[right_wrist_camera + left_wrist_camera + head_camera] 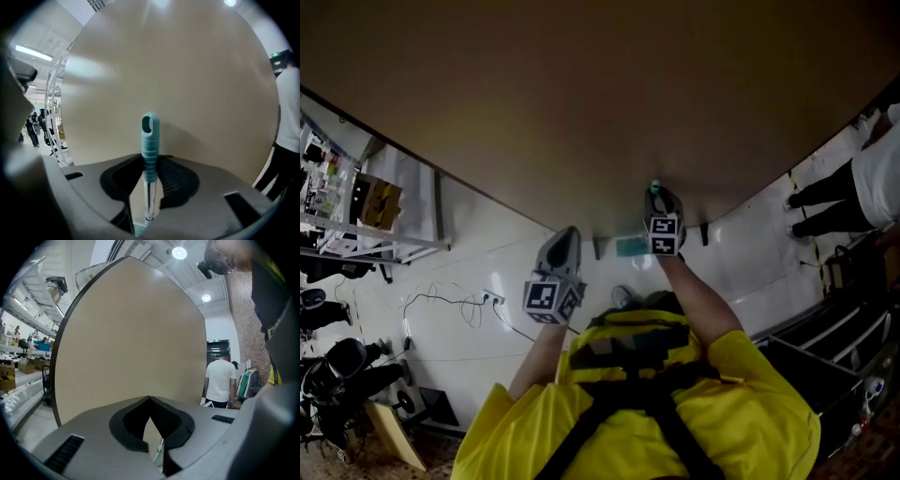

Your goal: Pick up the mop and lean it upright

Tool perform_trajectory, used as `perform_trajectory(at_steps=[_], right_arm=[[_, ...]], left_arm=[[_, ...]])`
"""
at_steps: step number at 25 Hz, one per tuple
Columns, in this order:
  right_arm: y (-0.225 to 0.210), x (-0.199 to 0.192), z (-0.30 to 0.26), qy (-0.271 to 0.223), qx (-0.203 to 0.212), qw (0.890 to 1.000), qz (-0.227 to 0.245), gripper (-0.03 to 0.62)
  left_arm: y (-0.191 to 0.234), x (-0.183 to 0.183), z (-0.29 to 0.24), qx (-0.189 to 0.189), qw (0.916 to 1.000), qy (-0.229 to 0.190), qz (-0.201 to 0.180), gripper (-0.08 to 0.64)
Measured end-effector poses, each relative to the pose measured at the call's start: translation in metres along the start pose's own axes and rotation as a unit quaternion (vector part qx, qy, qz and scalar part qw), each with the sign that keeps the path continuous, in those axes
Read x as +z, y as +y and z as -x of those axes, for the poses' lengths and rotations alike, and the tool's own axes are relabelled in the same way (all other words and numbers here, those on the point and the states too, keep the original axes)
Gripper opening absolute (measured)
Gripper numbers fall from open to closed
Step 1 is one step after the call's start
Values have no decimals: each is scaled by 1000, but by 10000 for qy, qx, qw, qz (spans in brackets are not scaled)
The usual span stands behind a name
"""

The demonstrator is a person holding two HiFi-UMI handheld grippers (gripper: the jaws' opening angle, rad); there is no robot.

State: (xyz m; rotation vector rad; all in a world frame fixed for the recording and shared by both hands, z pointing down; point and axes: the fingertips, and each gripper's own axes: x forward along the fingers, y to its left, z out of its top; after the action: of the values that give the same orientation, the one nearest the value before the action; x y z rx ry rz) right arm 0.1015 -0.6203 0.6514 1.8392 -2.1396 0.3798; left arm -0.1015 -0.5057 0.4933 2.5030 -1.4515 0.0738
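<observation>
The mop stands upright against a big tan board (pixel 581 94). Its teal ribbed handle (pixel 150 150) with a hanging hole rises between the jaws of my right gripper (pixel 151 174), which is shut on it just where the teal grip meets the chrome pole. In the head view the handle's tip (pixel 654 187) pokes above the right gripper (pixel 661 202), and the teal mop head (pixel 630 247) lies on the floor at the board's foot. My left gripper (pixel 565 239) hovers to the left, shut and empty; through the slit below its touching tips (pixel 150 399) a bit of the mop pole (pixel 159 453) shows.
The tan board (pixel 131 333) fills the space ahead. A person in a white shirt (pixel 220 380) stands to the right, next to a clothes rack (pixel 246 380). Shelving (pixel 356 206) stands at the left, cables and a power strip (pixel 492 298) lie on the white floor, and a black frame (pixel 844 347) is at the right.
</observation>
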Motion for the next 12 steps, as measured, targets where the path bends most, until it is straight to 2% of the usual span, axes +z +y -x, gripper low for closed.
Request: perform_trajectory(at_steps=[5, 9, 12], right_arm=[[10, 4, 75, -150, 519, 9984, 142, 109], [9, 56, 162, -673, 917, 9932, 263, 109], [10, 114, 221, -1245, 1144, 9852, 292, 109]], left_arm=[[1, 1, 16, 221, 9996, -67, 147, 5], [12, 1, 26, 306, 9991, -111, 272, 5], [14, 9, 32, 224, 9992, -176, 270, 5]])
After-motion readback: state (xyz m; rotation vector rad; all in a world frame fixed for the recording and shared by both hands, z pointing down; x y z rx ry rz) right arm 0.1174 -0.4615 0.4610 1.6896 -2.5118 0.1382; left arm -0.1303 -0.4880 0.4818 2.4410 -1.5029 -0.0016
